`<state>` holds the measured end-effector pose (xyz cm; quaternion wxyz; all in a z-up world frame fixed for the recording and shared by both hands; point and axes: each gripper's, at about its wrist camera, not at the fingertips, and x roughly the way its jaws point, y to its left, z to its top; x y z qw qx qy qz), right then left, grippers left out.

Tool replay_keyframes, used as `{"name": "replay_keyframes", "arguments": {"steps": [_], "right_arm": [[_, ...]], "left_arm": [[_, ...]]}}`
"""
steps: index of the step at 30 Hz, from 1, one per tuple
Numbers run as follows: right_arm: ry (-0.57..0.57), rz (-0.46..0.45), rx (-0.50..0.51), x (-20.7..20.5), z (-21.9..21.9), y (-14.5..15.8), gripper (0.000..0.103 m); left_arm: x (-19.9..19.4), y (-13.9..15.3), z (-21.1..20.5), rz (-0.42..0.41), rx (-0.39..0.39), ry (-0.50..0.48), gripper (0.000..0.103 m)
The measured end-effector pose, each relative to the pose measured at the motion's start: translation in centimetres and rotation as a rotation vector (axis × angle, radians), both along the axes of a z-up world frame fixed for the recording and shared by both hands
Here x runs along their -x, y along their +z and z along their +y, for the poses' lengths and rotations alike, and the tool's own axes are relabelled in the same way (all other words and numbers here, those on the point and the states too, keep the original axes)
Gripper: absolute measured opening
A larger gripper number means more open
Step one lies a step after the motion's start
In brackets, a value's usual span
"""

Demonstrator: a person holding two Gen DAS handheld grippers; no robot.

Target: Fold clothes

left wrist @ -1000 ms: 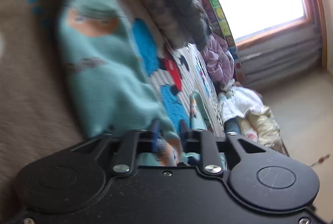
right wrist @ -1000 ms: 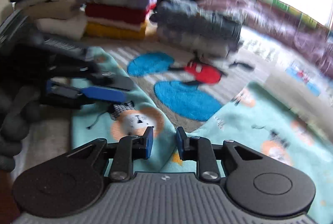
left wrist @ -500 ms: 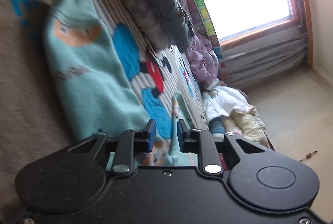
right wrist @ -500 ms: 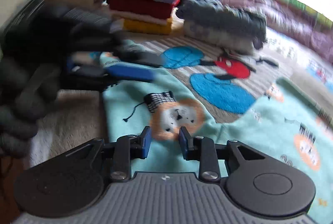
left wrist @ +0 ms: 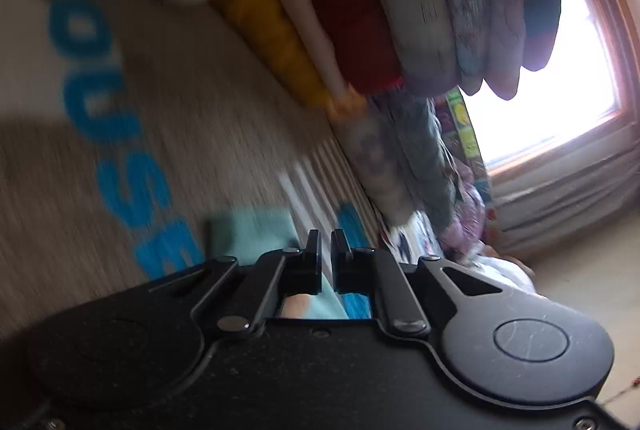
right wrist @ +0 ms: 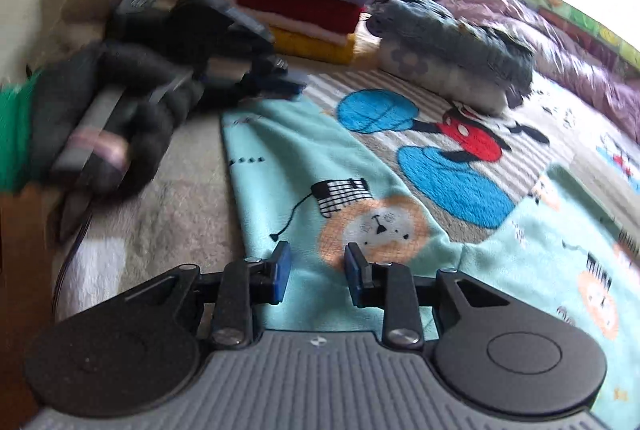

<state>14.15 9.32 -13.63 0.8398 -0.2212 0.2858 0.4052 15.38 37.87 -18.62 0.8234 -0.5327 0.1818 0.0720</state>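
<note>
Teal garment [right wrist: 304, 166] now released, left gripper [left wrist: 326, 250] clenched empty and swung away, right gripper [right wrist: 316, 264] parted above it.

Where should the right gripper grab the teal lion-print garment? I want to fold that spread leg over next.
Probably the far hem of the teal garment. The leg lies flat and long on the rug, so its straight end edge gives a pinchable lip. Come in low from beyond the hem, one finger sliding under. The right gripper stands open, nothing between its pads, above the lion print.
</note>
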Motion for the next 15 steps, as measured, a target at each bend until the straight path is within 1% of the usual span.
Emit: {"name": "replay_keyframes", "arguments": {"steps": [1, 3, 6, 8, 9, 11, 12, 15], "right_arm": [[0.006, -0.015, 0.015, 0.3, 0.1, 0.0, 0.032], [0.019, -0.044, 0.038, 0.9, 0.3, 0.3, 0.031], [0.060, -0.064, 0.049, 1.9, 0.6, 0.4, 0.029], [0.077, -0.054, 0.054, 2.2, 0.8, 0.7, 0.029], [0.086, -0.043, 0.055, 2.3, 0.7, 1.0, 0.029], [0.114, -0.037, 0.055, 3.0, 0.3, 1.7, 0.029], [0.129, -0.036, 0.055, 3.5, 0.1, 2.0, 0.029], [0.121, -0.039, 0.049, 5.3, -1.7, 2.8, 0.031]], "left_arm": [[0.2, 0.0, 0.5, 0.012, -0.002, 0.023, 0.008], [0.9, 0.5, 0.8, 0.003, 0.003, 0.035, 0.009], [2.6, 2.7, -0.8, -0.045, -0.087, 0.001, 0.010], [3.8, 3.6, -2.2, -0.073, -0.119, -0.026, 0.018], [4.3, 3.7, -2.8, -0.071, -0.131, -0.038, 0.025], [5.3, 3.9, -4.0, -0.068, -0.154, -0.063, 0.026], [5.9, 3.9, -4.6, -0.068, -0.158, -0.081, 0.029], [8.0, 3.8, -6.3, -0.047, -0.170, -0.117, 0.045]]}}
